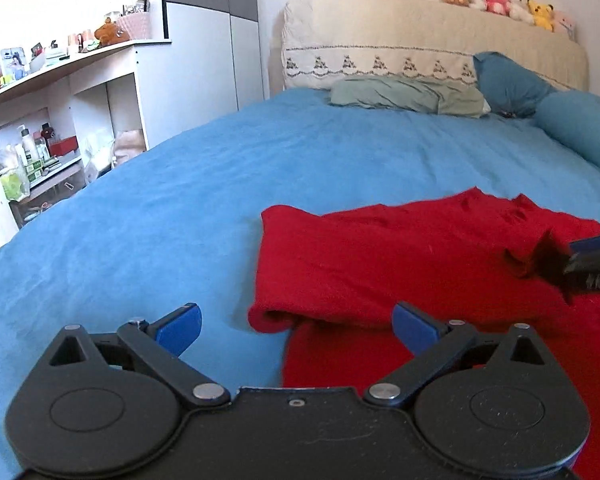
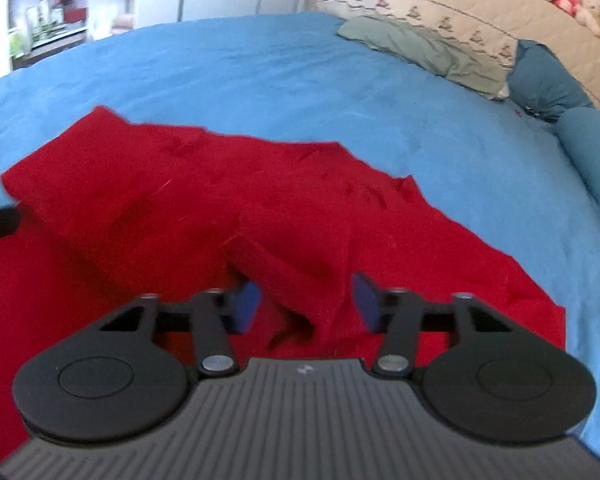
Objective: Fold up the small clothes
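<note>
A red garment (image 1: pixel 380 256) lies on the blue bed sheet (image 1: pixel 160 208), its left side folded over with a rolled edge near the front. My left gripper (image 1: pixel 296 328) is open and empty, just above that folded edge. My right gripper (image 2: pixel 306 304) is open, its blue pads either side of a raised fold of the red garment (image 2: pixel 148 208) without pinching it. The right gripper also shows in the left wrist view (image 1: pixel 580 266), over the garment's right part.
A grey-green pillow (image 1: pixel 408 96), a blue pillow (image 1: pixel 512 80) and a blue bolster (image 1: pixel 584 128) lie at the bed's head. Plush toys (image 1: pixel 504 2) sit on the headboard. A white shelf unit (image 1: pixel 60 120) with bottles stands left of the bed.
</note>
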`<move>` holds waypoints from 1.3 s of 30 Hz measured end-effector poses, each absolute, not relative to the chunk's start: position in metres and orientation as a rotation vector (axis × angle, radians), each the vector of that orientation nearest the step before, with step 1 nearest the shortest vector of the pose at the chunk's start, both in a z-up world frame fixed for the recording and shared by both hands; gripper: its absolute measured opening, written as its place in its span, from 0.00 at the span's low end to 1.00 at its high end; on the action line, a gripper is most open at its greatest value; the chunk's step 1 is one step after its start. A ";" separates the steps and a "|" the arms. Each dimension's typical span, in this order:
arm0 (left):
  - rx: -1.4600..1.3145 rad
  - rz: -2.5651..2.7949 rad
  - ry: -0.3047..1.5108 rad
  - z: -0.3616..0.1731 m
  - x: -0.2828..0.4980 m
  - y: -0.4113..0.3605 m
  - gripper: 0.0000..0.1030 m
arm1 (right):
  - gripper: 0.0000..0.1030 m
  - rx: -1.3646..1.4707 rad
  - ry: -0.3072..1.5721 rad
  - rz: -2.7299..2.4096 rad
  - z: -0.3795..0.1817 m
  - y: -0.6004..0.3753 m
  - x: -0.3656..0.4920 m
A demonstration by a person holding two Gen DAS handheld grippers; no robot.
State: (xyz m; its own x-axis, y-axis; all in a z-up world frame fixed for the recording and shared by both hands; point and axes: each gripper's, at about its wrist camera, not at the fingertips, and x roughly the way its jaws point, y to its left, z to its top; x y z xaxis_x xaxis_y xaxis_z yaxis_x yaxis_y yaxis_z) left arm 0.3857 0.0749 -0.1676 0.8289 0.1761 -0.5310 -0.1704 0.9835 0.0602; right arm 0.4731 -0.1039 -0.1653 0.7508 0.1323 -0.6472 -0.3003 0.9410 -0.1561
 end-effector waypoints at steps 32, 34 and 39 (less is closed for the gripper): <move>-0.043 0.236 0.619 -0.196 0.411 0.104 0.90 | 0.20 0.039 0.609 -0.063 -0.133 -0.270 0.461; -0.053 0.249 0.627 -0.198 0.411 0.105 0.90 | 0.20 0.050 0.624 -0.085 -0.150 -0.279 0.455; -0.054 0.259 0.635 -0.197 0.408 0.102 0.86 | 0.21 0.143 0.675 -0.081 -0.182 -0.296 0.443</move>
